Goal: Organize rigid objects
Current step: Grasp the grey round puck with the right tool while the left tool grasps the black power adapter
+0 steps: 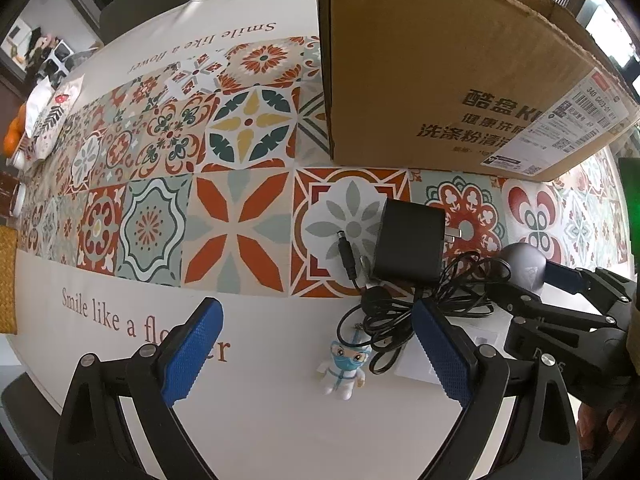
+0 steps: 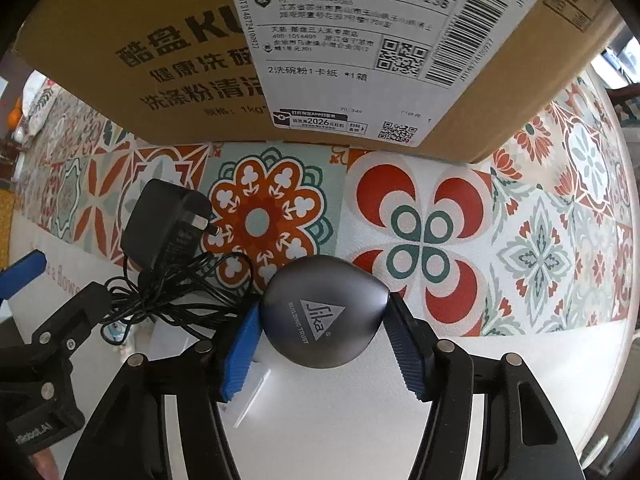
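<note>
- Right gripper, lower centre of right wrist view: blue pads clamped on both sides of a grey rounded gadget marked "Sika Building Trust".
- Same gadget seen at right edge of left wrist view, pinched between the right gripper fingers, low over the tablecloth; contact with the cloth not discernible.
- Left gripper, bottom of left wrist view: fingers spread wide, nothing between the pads.
- Small white figurine in blue mask and goggles, lying on the plain white band of the cloth, in the gap between the left fingers, nearer the right-hand pad.
- Black power adapter, centre right of left wrist view, prongs pointing right; tangled black cord bunched just below it, barrel plug lying to its left.
- Cord loops reaching the figurine's head and passing behind the right-hand blue pad.
- Adapter at left of right wrist view, cord running up against the gadget's left side.
- Cardboard box, upper right of left wrist view, standing on the patterned tiles, shipping label on its near face; fills top of right wrist view.
- White card flat on the cloth below the gadget.
</note>
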Tool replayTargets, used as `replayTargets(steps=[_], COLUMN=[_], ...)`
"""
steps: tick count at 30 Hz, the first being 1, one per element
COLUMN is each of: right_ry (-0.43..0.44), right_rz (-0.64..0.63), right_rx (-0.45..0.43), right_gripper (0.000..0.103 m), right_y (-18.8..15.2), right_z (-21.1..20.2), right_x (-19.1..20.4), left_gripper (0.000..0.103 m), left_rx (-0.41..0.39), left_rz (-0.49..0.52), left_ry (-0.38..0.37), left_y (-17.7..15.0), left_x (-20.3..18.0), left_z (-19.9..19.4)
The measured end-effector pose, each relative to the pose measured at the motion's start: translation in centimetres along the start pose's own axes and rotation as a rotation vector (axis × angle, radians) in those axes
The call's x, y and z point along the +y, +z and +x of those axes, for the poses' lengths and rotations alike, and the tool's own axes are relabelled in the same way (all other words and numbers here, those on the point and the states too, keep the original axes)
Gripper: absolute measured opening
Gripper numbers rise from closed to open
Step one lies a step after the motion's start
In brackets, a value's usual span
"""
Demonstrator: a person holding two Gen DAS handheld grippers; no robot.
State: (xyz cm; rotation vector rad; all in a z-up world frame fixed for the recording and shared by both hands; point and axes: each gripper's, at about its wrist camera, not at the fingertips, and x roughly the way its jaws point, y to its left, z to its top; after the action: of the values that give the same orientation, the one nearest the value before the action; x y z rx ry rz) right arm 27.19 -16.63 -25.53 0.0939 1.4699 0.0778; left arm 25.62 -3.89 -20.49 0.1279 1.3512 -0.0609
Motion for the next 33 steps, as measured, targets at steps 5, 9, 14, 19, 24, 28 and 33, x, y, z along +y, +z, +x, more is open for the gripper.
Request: replayTargets(steps=[5,9,14,19,24,28,33], right_ry=[0.025,0.031,0.052,0.069,0.078,0.075,0.076], right_rz=[0.033,0.057,0.089,0.113,0.142,0.151,0.154], right_rx=[-0.002,-0.020,-0.075,-0.117,-0.109,-0.099,-0.088], right_gripper=[0.059,0.059,0.059,0.059,0.059,0.059,0.059], right_y=[-0.8,-1.6,-2.4,-2.5,-2.5,-2.8,-2.8], right_z=[-1.1,-2.3,-5.0,-6.8,-6.4,-6.1,-5.9], right_x=[-1.2,-1.6,-2.7,-3.8,-4.5,-4.9,-5.1], left_gripper=[0.097,0.097,0.096,0.089,0.076,0.066,0.055], left_rx=[-0.011,-0.027,-0.036,-0.022,0.013,0.042,0.068], left_rz=[0.027,0.088,0.152,0.209,0.248,0.270,0.287], left_ry=[-0.009,-0.035,-0.093,-0.101,-0.116,-0.116,-0.110], left_y=[0.3,0.7,1.7,3.1,4.1,4.4,4.8], left_x=[-0.2,-1.1,-2.2,-3.3,-4.2,-5.0,-5.9], left_z=[-0.1,-0.6,-0.9,-0.3,1.0,2.1,3.3])
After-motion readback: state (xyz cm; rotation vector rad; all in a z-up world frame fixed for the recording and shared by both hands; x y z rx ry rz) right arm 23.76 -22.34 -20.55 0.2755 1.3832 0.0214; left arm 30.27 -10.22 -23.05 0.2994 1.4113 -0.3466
